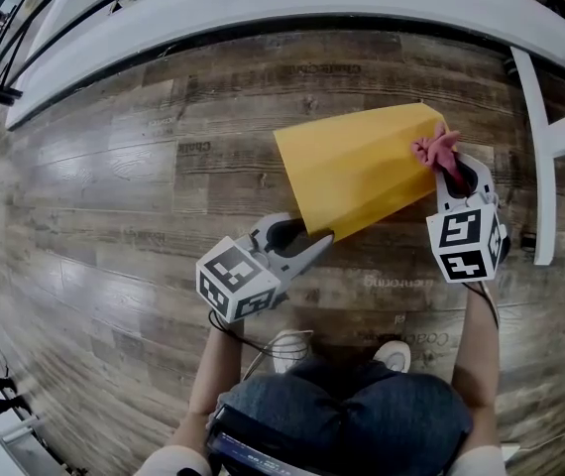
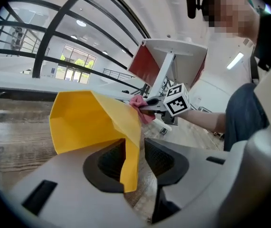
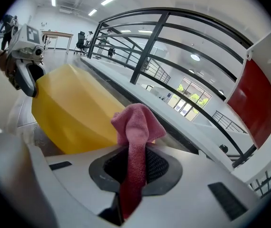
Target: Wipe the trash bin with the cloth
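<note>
A yellow trash bin [image 1: 362, 172] lies on its side on the wooden floor. Its open end faces my left gripper [image 1: 312, 238], whose jaws straddle the bin's rim wall [image 2: 130, 146]. The wall lies against one pad and a gap shows at the other, so this gripper is open. My right gripper [image 1: 451, 172] is at the bin's far right corner, shut on a pink cloth [image 1: 434, 149]. The cloth [image 3: 135, 127] bunches up out of the jaws against the yellow side [image 3: 71, 113]. The left gripper view also shows the cloth [image 2: 140, 106] at the bin's far edge.
A white curved ledge [image 1: 292, 13] with a black railing runs behind the bin. A white post [image 1: 535, 147] stands to the right of my right gripper. The person's knees and a white shoe [image 1: 394, 355] are at the bottom of the head view.
</note>
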A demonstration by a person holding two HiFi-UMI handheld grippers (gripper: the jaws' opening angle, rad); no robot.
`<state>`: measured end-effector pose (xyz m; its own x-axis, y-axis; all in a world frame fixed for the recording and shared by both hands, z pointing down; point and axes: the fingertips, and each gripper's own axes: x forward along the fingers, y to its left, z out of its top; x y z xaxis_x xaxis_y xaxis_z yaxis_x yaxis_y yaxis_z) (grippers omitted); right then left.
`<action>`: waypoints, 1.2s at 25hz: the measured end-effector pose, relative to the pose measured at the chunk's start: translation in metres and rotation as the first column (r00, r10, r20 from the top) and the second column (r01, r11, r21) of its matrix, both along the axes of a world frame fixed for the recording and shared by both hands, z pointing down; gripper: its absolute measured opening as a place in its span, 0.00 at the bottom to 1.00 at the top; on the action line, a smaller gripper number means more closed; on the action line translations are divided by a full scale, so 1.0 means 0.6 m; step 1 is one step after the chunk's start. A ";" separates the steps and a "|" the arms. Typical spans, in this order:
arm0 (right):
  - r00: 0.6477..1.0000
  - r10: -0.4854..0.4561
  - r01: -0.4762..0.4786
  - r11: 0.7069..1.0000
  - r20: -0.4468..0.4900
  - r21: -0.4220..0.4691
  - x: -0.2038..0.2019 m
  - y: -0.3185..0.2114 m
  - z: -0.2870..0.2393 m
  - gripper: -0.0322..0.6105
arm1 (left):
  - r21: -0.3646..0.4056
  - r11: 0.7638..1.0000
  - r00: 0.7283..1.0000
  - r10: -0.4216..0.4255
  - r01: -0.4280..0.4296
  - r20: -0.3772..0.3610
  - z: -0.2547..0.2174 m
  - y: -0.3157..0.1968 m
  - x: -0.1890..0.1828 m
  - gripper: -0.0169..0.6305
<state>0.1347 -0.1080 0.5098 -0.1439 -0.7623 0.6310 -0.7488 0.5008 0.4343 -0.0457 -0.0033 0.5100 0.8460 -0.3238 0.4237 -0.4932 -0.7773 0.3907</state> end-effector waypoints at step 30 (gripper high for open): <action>0.833 -0.549 0.546 0.836 0.076 0.057 -0.321 0.129 -0.098 0.12 | -0.193 0.981 0.993 -0.014 -0.009 -0.115 0.010 0.013 0.036 0.04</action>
